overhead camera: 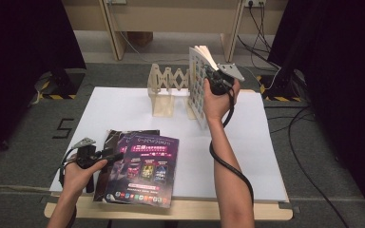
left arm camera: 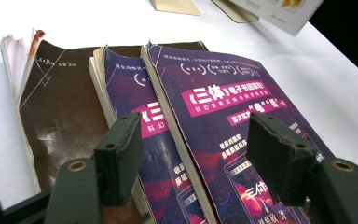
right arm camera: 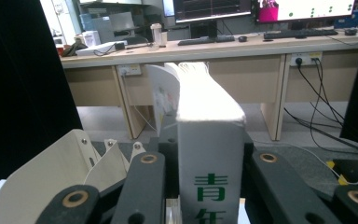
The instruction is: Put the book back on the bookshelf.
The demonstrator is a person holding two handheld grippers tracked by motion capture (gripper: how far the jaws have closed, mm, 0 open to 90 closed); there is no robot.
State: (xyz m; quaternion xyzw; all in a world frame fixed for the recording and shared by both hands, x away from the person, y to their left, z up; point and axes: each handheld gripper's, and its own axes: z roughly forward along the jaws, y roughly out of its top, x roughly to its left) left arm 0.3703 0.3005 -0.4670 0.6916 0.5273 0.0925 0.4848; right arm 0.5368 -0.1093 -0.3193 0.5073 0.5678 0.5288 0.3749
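1. White book (overhead camera: 198, 85): thick, grid of small coloured pictures on the cover, green characters on the white spine (right arm camera: 209, 186). It stands upright at 1 o'clock on the white table (overhead camera: 123, 109), beside the wooden rack (overhead camera: 164, 90).
2. Right gripper (overhead camera: 215, 81): jaws clamped on the book's spine, part closed; forearm stretched forward.
3. Left gripper (overhead camera: 105, 156): jaws wide apart, holding nothing, low at 8 o'clock over three purple books (overhead camera: 140, 168).

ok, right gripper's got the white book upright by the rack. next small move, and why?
Probably ease the white book sideways into the wooden rack. The right gripper clamps its spine and holds it upright just beside the rack, not yet between the dividers.
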